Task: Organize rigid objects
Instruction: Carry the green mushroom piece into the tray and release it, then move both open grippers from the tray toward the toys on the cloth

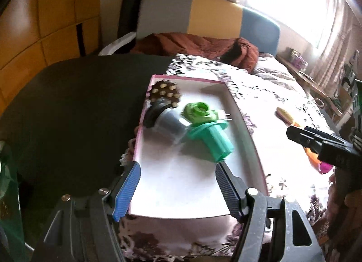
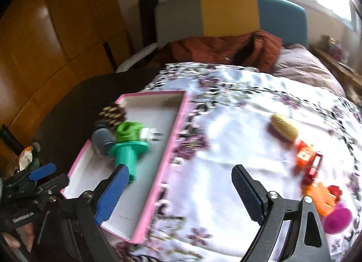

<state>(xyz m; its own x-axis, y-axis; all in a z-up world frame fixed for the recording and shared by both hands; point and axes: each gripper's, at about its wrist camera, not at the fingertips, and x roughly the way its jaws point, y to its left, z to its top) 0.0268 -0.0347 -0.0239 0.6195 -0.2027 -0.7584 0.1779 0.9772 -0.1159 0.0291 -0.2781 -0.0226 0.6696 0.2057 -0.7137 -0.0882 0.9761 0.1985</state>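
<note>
My left claw (image 1: 177, 190) hangs wide open with nothing in it, over the near end of the pink-edged box (image 1: 244, 124); only this view looks straight down into the box, where the teal cylinder (image 1: 211, 138) lies on its side touching the grey cup-like piece (image 1: 168, 125), the green ring piece (image 1: 200, 111) and brown studded ball (image 1: 164, 92) at the far end; my right claw (image 2: 183, 196) is just as wide open and empty, straddling the box's right wall, and only its view shows the loose pieces far right: yellow oval brush (image 2: 285, 127), red-orange toy (image 2: 308, 160), orange piece (image 2: 321, 196), magenta cap (image 2: 338, 218); all of it sits on a floral cloth (image 2: 226, 149) over a bed; striped headboard (image 2: 228, 15) beyond, rust blanket (image 2: 226, 49) heaped against it, wooden wardrobe (image 2: 52, 36) left.
</note>
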